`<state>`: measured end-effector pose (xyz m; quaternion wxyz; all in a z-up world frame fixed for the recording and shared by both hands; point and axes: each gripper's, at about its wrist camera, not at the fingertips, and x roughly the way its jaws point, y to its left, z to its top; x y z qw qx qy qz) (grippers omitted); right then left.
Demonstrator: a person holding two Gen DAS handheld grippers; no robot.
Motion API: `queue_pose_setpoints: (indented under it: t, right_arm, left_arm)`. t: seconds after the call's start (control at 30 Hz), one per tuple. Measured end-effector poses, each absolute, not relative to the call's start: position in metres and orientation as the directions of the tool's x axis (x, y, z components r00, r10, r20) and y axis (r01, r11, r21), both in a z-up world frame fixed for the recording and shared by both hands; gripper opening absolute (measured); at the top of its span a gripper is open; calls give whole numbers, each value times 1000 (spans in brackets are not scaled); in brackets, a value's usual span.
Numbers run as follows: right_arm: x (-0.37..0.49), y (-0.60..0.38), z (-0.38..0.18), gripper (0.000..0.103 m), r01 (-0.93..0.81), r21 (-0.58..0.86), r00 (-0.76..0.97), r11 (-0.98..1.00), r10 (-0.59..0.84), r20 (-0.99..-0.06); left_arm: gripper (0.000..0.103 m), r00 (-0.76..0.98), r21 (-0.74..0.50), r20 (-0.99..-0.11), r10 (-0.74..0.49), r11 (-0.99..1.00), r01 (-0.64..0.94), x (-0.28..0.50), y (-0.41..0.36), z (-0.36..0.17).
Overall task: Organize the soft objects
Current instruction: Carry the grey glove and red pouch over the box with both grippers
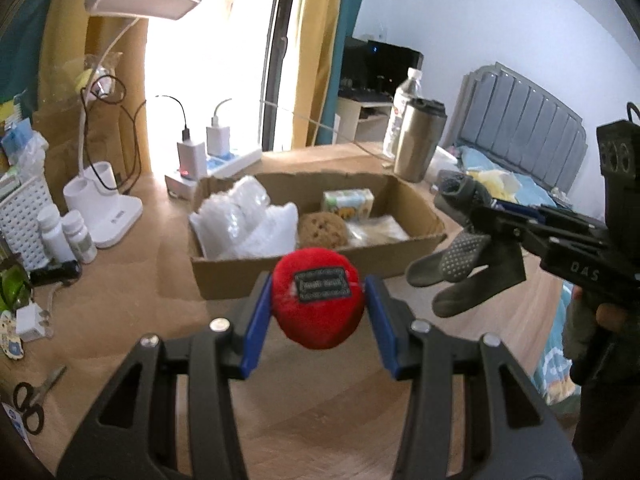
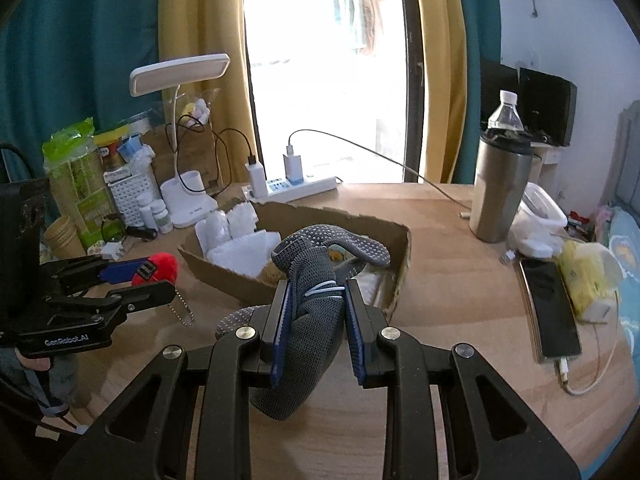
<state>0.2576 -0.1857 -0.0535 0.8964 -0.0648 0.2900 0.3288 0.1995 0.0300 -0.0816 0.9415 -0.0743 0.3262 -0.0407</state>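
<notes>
My left gripper point(image 1: 318, 286) is shut on a red plush ball point(image 1: 318, 306) with a black label, held above the desk just in front of the cardboard box point(image 1: 224, 276). It also shows in the right wrist view point(image 2: 156, 270), with a bead chain point(image 2: 182, 310) hanging from the ball. My right gripper point(image 2: 316, 292) is shut on a grey dotted sock point(image 2: 310, 320), held in front of the box's near right corner point(image 2: 400, 256). In the left wrist view the sock point(image 1: 452, 268) hangs right of the box. The box holds white bubble wrap point(image 1: 248, 220), a brown sponge point(image 1: 322, 230) and a tissue pack point(image 1: 348, 202).
A white desk lamp point(image 1: 102, 204), pill bottles point(image 1: 68, 236), a power strip point(image 1: 224, 160) with chargers and scissors point(image 1: 34, 398) are at the left. A steel tumbler point(image 2: 502, 192), water bottle point(image 2: 504, 114), phone point(image 2: 554, 310) and yellow tissue pack point(image 2: 586, 278) are at the right. A bed point(image 1: 520, 148) is beyond.
</notes>
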Motion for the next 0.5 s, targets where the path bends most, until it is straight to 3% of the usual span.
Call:
queue_pose_setpoints:
  t: [0.5]
  right_arm:
    - [296, -176, -45, 27, -638, 104, 600, 763, 577, -554]
  left_arm:
    - [48, 820, -170, -563, -103, 985, 7, 218, 42, -64]
